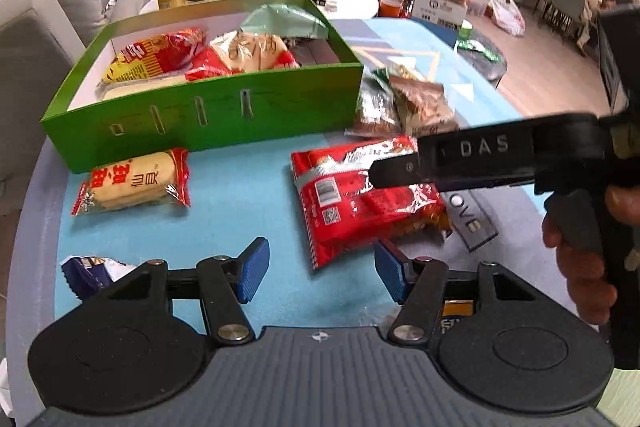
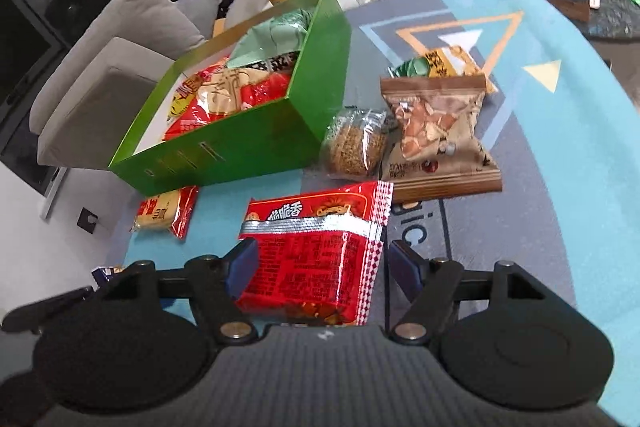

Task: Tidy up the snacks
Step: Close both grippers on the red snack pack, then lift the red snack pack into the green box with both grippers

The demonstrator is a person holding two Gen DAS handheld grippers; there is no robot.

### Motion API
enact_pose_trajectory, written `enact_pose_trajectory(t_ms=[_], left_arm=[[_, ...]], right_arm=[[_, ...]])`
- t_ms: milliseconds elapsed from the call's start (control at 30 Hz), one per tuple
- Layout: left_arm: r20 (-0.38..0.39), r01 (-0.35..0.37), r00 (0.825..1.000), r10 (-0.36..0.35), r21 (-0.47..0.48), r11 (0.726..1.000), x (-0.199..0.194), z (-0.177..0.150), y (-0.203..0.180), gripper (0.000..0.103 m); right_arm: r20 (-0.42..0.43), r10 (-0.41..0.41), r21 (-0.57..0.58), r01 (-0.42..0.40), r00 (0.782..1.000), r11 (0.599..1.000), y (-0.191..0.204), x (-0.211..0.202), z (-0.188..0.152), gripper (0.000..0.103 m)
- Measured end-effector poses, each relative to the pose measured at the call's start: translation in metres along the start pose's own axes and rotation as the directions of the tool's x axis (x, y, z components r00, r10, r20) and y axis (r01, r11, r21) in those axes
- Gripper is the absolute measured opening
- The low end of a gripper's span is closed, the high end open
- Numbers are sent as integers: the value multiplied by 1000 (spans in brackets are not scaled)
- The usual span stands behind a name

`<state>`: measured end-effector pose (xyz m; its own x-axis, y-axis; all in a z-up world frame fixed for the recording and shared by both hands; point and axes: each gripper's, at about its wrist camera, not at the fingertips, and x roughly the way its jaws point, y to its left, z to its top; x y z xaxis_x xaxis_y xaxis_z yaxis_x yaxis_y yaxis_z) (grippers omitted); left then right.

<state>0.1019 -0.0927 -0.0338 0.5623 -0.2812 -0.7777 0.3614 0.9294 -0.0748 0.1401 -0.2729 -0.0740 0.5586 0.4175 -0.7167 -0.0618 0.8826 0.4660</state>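
Snacks are half sorted – several sit in the green box [image 2: 256,143], and the red packet [image 2: 316,259] lies flat on the bench [image 2: 540,155] just in front of it. Its long axis points straight out from the right tongs [image 2: 320,267], near end between the blue pads. Those tongs are spread, left pad at the wrapper's edge, right pad clear. Left tongs [image 1: 320,271] are spread and empty – the packet's corner is just ahead-right, so I'd guess the right hand takes it.
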Motion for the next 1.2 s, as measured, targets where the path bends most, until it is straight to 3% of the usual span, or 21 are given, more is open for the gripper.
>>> enact_pose_trajectory(t_ms=[267,567,767,1000,1200], left_arm=[[-79,-56,995,56,-9,998,20,3,3,53],[-102,-53,993,55,24,998,34,11,-5,46],[-80,-37,996,42,68,997,36,13,-15,32],[-31,-50,998,52,83,995,15,10,-14,32],[44,-100,994,96,95,990,-14,17,-11,32]], right_arm=[[0,-41,-21,41,999,999,8,4,1,28],[-2,-27,-8,27,1000,1000,9,7,2,24],[-8,-15,-16,15,1000,1000,14,9,-1,20],[-3,2,-37,-2,1000,999,27,4,-5,19],[53,44,-74,-40,998,996,47,-13,1,19]])
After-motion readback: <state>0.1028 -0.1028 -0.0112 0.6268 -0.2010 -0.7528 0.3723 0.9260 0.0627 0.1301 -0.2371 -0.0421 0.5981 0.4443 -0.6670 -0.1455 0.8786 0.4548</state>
